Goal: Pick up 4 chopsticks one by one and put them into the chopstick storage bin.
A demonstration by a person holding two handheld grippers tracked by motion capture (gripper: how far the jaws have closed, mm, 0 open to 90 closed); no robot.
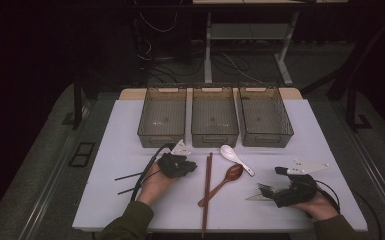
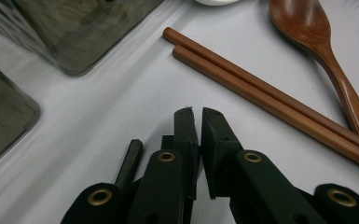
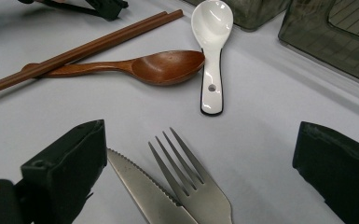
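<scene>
My left gripper (image 1: 194, 165) rests on the white mat just left of a pair of brown chopsticks (image 1: 207, 182). Its jaws are shut with nothing between them (image 2: 199, 114), and the chopsticks (image 2: 270, 100) lie a little ahead of the tips. My right gripper (image 1: 272, 185) stands open at the front right (image 3: 203, 130). A steel fork (image 3: 191, 182) and a serrated knife (image 3: 137, 184) lie on the mat between its wide jaws, and the pads do not touch them. A wooden spoon (image 3: 163, 67) and a white ceramic spoon (image 3: 212, 46) lie farther ahead.
Three smoky see-through bins (image 1: 163, 116) (image 1: 214, 116) (image 1: 265, 116) stand in a row at the back of the mat. Two black chopsticks (image 1: 129, 183) lie near the left forearm. The wooden spoon (image 1: 228, 176) crosses the brown chopsticks at mid-table.
</scene>
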